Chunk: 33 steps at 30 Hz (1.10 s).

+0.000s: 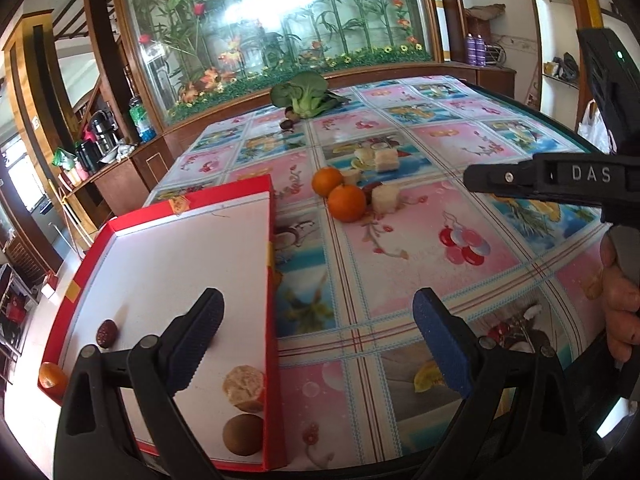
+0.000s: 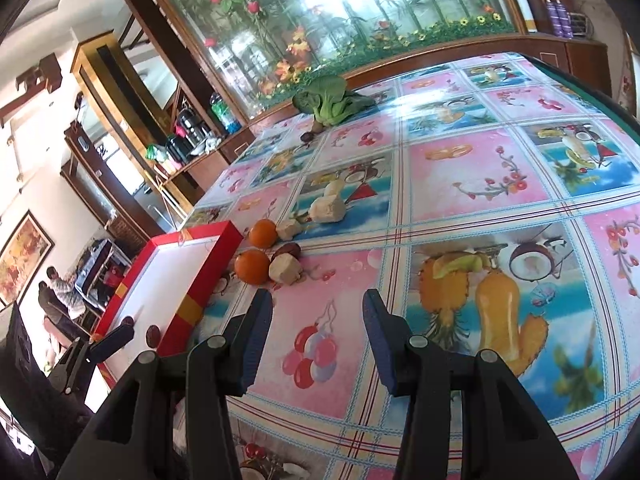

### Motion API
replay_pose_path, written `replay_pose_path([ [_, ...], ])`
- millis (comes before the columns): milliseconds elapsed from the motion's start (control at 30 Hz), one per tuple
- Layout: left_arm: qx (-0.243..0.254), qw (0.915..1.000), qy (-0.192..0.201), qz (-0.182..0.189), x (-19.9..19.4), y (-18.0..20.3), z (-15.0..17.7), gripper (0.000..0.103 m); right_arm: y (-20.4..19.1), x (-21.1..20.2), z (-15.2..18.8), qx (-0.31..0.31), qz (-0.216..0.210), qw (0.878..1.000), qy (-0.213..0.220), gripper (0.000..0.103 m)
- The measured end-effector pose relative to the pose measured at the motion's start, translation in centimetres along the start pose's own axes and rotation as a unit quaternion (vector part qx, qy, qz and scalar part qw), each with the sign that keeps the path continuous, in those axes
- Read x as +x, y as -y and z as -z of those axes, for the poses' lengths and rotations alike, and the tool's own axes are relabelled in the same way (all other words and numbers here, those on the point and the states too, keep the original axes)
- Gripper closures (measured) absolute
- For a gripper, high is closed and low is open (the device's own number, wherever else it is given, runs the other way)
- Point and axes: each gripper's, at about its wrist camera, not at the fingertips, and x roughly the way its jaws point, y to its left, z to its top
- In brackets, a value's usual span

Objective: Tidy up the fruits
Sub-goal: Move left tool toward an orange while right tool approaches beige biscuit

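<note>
"DAS" on right gripper (image 1: 496,178) body

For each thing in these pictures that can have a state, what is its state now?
left gripper: open, empty
right gripper: open, empty
red box: open, partly filled
two oranges: on the table, outside the box
peeled chunks: on the table, outside the box
kiwi: in the box
bok choy: on the table, far side

A home dining room: a table under a glossy fruit-patterned plastic tablecloth (image 1: 420,248), a large glass partition painted with bamboo and flowers (image 1: 272,20), and a wooden sideboard holding dark thermos flasks (image 1: 98,136).
</note>
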Motion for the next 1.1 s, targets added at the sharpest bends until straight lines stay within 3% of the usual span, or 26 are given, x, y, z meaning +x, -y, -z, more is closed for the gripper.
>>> replay_pose_path([
  [267, 0.004, 0.9998, -0.005, 0.017, 0.2, 0.0, 0.4, 0.008, -1.5, 2.4, -0.7, -0.023, 0.003, 0.999, -0.045, 0.057],
  [433, 0.004, 0.9999, -0.002, 0.015, 0.0, -0.5, 0.3, 0.008, -4.5, 4.8, -2.1, -0.076, 0.033, 0.995, -0.057, 0.059],
  [500, 0.003, 0.9998, -0.002, 0.017, 0.0, -0.8, 0.1, 0.008, -5.4, 5.8, -2.5, -0.109, 0.067, 0.99, -0.051, 0.063],
  [567, 0.003, 0.9999, 0.001, 0.017, -0.1, -1.1, 0.0, 0.008, -5.6, 7.2, -2.5, -0.126, 0.091, 0.985, -0.072, 0.078],
  [600, 0.002, 0.9999, 0.002, 0.016, -0.2, -1.3, 0.0, 0.008, -5.5, 7.8, -2.4, -0.127, 0.096, 0.984, -0.086, 0.079],
  [867, -0.007, 1.0, 0.0, 0.006, 0.0, -2.3, -1.2, 0.007, -6.3, 7.9, -3.1, -0.136, 0.072, 0.984, -0.091, 0.079],
  [1100, -0.011, 0.9999, -0.002, 0.003, -0.4, -2.3, -1.5, 0.008, -6.7, 9.4, -3.2, -0.164, 0.089, 0.977, -0.101, 0.078],
])
